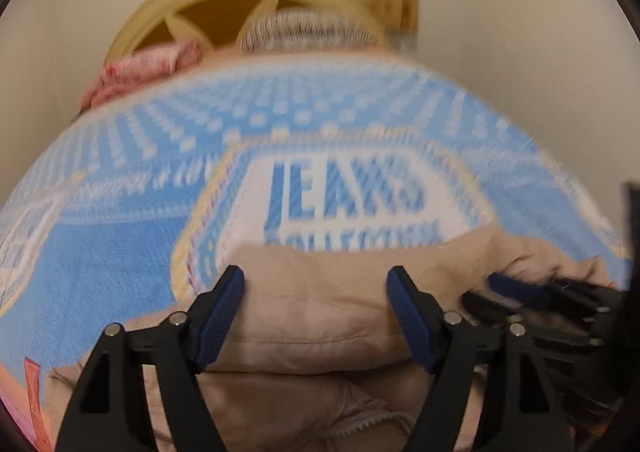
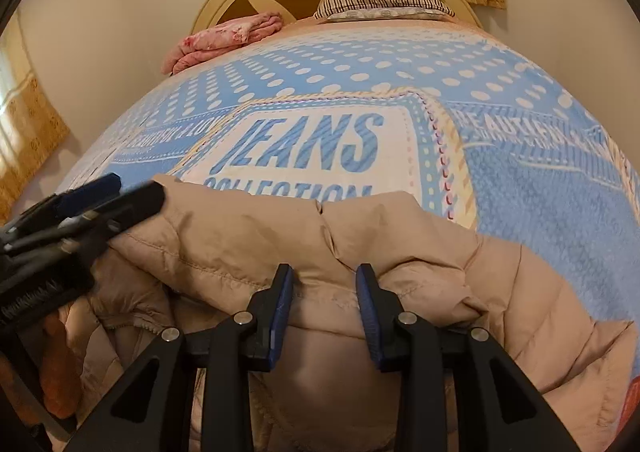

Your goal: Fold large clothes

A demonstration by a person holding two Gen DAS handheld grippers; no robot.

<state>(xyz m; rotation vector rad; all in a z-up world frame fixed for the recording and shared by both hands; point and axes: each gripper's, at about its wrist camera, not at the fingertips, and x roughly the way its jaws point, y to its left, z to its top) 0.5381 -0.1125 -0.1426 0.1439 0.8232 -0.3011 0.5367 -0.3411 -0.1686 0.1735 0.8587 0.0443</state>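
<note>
A beige padded jacket [image 2: 360, 244] is seen lying on the blue bedspread [image 2: 540, 192], at six o'clock. The left gripper [image 1: 316, 312] is spread wide over it; the right gripper [image 2: 324, 312] is held part-open, nothing clamped.

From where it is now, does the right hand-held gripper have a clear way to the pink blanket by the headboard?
Probably not: the pink blanket lies far up the bed; the jacket sits just ahead of the right hand-held gripper.

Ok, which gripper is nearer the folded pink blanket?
Left. Both are over the beige jacket, far from the pink blanket; left gripper on its side, right gripper farther across.
</note>
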